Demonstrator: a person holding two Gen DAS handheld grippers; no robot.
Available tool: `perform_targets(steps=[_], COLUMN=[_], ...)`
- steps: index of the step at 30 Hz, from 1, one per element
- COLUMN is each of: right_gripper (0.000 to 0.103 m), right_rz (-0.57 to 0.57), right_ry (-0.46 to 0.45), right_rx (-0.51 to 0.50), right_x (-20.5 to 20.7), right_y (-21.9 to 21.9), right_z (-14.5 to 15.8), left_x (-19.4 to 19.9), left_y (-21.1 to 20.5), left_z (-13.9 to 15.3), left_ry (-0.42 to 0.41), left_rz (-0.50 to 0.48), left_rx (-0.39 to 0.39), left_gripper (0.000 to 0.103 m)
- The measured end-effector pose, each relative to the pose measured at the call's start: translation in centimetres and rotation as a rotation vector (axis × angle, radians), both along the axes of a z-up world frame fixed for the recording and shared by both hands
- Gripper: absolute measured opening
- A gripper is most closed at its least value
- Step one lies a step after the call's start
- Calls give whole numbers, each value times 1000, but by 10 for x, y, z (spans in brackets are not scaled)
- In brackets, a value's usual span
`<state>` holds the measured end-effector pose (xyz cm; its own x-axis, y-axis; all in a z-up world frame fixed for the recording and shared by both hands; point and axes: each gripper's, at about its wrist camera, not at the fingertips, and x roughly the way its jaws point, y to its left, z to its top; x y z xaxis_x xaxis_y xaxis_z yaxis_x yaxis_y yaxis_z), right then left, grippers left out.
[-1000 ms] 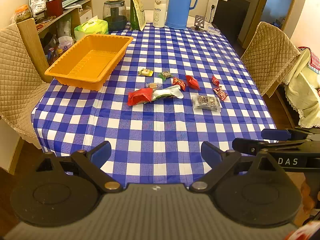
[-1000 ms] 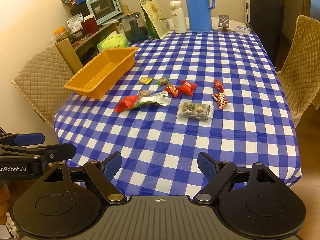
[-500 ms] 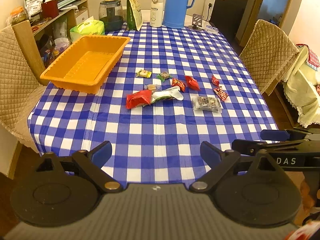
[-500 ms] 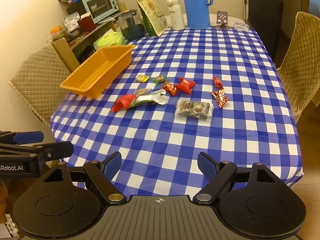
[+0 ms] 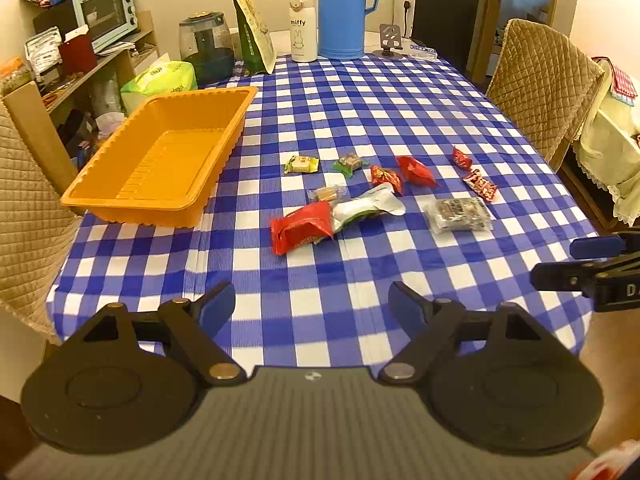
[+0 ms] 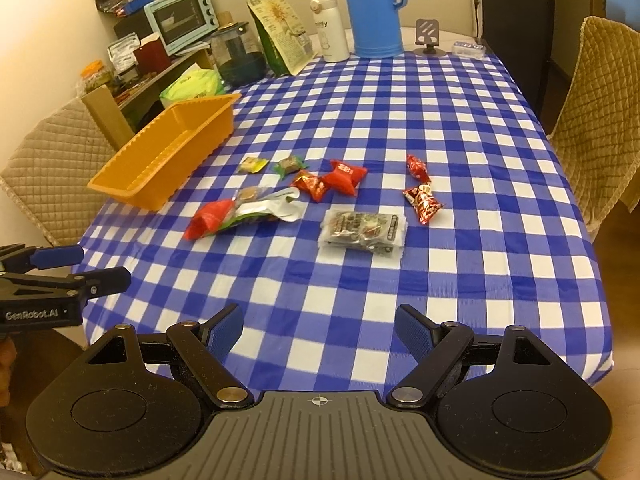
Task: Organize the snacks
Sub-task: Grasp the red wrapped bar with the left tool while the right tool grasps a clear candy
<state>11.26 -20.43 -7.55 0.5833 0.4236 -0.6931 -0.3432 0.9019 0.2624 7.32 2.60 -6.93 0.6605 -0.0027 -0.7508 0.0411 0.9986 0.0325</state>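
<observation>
Several wrapped snacks lie mid-table on the blue checked cloth: a red packet against a white-green packet, a clear pack of dark snacks, and small red candies. An orange tray stands empty at the left. My left gripper hovers over the near table edge, its jaws closing with nothing between them. My right gripper is open and empty, also near the front edge, to the right of the left one.
At the far end stand a blue jug, a white bottle, a green bag and a glass jar. Quilted chairs flank the table. A cluttered shelf with a toaster oven is left.
Both grippers have come forward and lower towards the table, so the snacks look larger. The left gripper's fingers have drawn somewhat closer together. The snacks and the tray have not moved.
</observation>
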Motion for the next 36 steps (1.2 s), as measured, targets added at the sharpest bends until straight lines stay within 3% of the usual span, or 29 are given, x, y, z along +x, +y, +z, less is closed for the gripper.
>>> perform_targets(steps=[19, 36], right_gripper=[83, 83], right_rz=[-103, -204], right_ry=[64, 119], right_rx=[-23, -22], right_x=[59, 81], right_y=[4, 5], right_z=[-25, -37], left_x=[85, 129], left_y=[24, 14], left_z=[-57, -76], left_ry=[55, 81], left_rz=[-161, -393], left_rx=[139, 182], left_gripper=[56, 46])
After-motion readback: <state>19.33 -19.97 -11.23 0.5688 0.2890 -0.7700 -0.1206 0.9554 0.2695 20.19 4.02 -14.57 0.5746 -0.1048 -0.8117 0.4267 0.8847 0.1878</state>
